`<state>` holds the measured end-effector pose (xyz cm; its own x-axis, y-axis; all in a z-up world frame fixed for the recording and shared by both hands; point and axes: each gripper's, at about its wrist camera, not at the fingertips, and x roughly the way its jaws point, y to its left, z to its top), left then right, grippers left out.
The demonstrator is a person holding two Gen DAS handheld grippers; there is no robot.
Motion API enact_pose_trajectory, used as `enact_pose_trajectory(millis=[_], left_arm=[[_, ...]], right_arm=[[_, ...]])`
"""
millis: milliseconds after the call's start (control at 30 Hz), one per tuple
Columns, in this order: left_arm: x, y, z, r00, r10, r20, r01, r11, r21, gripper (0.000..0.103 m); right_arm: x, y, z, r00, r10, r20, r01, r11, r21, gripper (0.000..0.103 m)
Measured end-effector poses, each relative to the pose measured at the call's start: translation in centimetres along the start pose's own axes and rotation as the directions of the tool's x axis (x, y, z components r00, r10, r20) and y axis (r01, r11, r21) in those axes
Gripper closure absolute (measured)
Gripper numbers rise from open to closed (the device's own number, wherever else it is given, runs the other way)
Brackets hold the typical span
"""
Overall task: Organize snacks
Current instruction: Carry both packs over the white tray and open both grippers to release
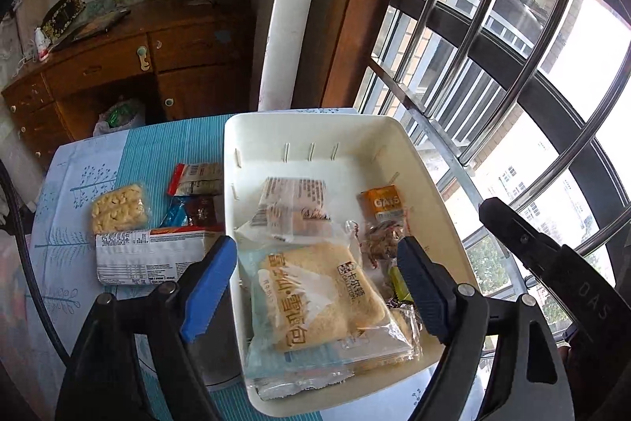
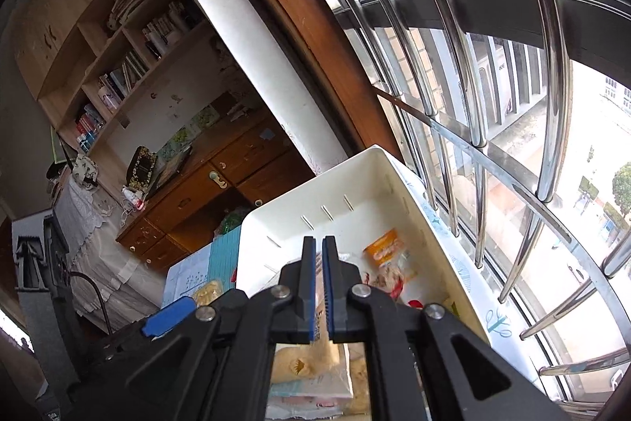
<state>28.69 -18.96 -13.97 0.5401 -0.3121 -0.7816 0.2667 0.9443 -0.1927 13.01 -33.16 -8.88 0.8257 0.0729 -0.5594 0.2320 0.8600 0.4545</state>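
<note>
Left gripper (image 1: 315, 275) hangs wide over the bread packet (image 1: 323, 302) in the white bin (image 1: 276, 129), gripping nothing; right gripper (image 2: 319, 287) nearly closed, empty.

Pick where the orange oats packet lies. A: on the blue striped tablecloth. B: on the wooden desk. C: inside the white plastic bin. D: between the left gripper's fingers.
C: the orange oats packet rests on the floor of the white plastic bin, near its far right wall.
</note>
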Motion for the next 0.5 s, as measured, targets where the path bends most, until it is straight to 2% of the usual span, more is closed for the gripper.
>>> enact_pose_trajectory(millis=[133,367,500], left_arm=[[-0.6,2.1,-0.8,1.0,0.014,-0.013,-0.014,1.0,-0.02,0.021],[-2.6,6.9,-1.9,0.999,0.031,-0.021,-0.032,0.998,-0.049,0.02],[-3.8,9.9,-2.3,0.999,0.041,-0.028,-0.042,0.998,-0.047,0.02]], right_arm=[[0.0,0.9,-0.8,1.0,0.002,-0.001,-0.002,1.0,0.005,0.091],[0.2,3.8,-2.7,1.0,0.0,-0.005,0.0,1.0,-0.006,0.089],[0.4,6.0,-4.2,1.0,0.003,-0.009,-0.003,1.0,-0.006,0.076]])
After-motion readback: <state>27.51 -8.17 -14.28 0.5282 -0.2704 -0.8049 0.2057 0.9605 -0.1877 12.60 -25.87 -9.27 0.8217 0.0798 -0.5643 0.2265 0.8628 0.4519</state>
